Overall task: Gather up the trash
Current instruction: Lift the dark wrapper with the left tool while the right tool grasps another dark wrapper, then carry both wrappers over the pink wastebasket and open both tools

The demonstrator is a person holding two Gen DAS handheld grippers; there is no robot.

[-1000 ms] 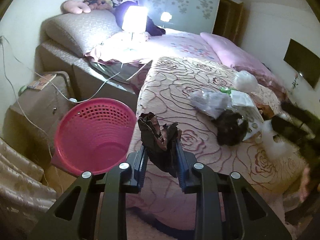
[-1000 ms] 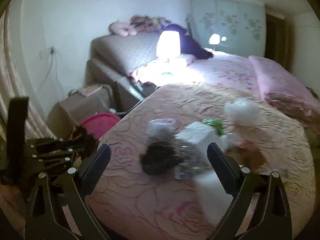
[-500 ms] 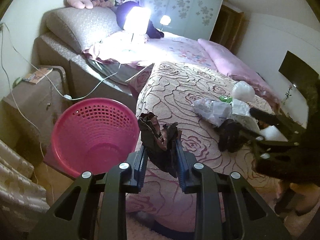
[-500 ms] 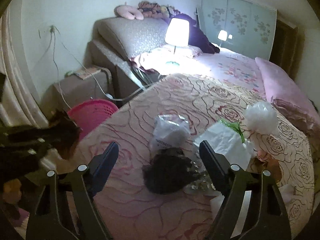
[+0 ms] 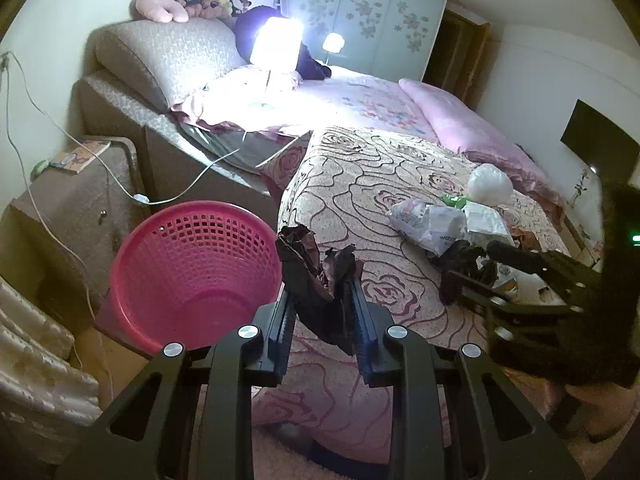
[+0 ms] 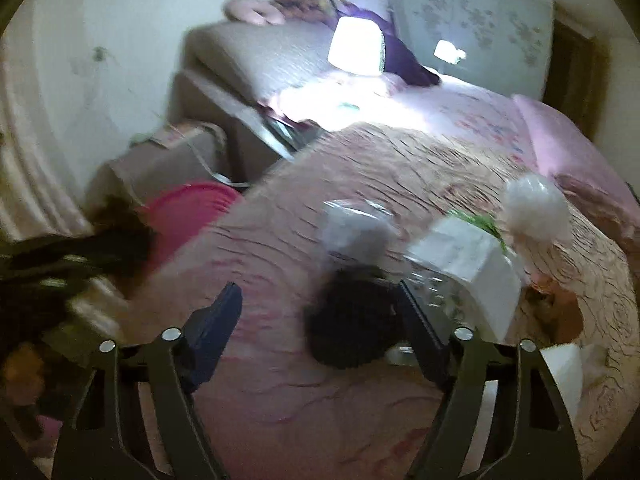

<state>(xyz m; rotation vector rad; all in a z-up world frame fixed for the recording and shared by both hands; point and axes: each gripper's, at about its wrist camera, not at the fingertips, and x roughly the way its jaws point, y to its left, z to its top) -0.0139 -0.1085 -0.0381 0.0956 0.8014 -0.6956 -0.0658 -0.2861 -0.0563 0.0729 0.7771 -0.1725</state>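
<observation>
My left gripper (image 5: 322, 300) is shut on a dark crumpled wrapper (image 5: 316, 268), held beside the rim of a pink basket (image 5: 192, 276) at the bed's corner. My right gripper (image 6: 320, 312) is open over the bedspread, its right finger against a black crumpled bag (image 6: 352, 320); it also shows in the left wrist view (image 5: 472, 268). More trash lies on the bed: a clear plastic bag (image 5: 424, 220), white paper (image 6: 464, 260), a white plastic ball (image 5: 490, 184) and a green scrap (image 5: 454, 200).
A brown nightstand (image 5: 68, 200) with a white cable stands left of the basket. A lit lamp (image 5: 276, 48), a grey headboard cushion (image 5: 168, 56) and a pink pillow (image 5: 468, 128) are farther back. A curtain (image 5: 36, 368) hangs at the lower left.
My right gripper has moved forward and down to the black bag. My left gripper has shifted closer to the basket with the wrapper still in it.
</observation>
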